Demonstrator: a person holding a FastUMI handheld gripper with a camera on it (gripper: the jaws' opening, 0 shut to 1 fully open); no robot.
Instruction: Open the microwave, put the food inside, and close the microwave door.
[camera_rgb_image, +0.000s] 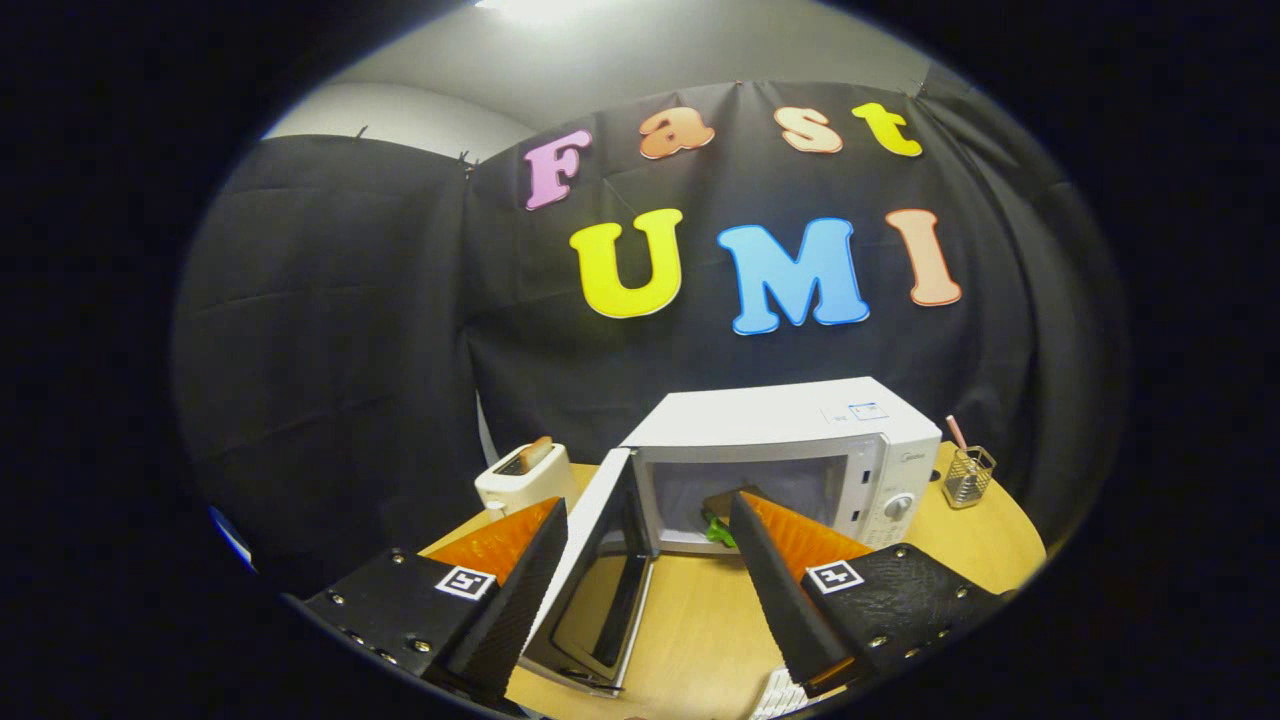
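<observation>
Fingers of the gripper (648, 520) stand wide apart and grip nothing, one to each side of the open microwave door (590, 580). Both rise from below and lean in toward each other, tips pointing at the microwave (790, 450) ahead, so the tool is held level with the table (700, 620) and tipped a little downward. The left finger lies just beside the door's outer face, and whether it touches the door cannot be told. The right fingertip overlaps the lower front of the oven's cavity (it hides part of what sits there).

The white microwave stands on the round wooden table against the black cloth wall, its door swung out to the left and toward the camera, glass panel facing inward. Inside the cavity lies the food (716, 520), a brownish piece with something green under it, just beyond the right fingertip.

Left of the microwave is a white toaster (522, 478) with a slice of bread (535, 453) standing up in its slot. Right of it, near the table's edge, a small wire mesh cup (968, 476) holds a pink stick.
</observation>
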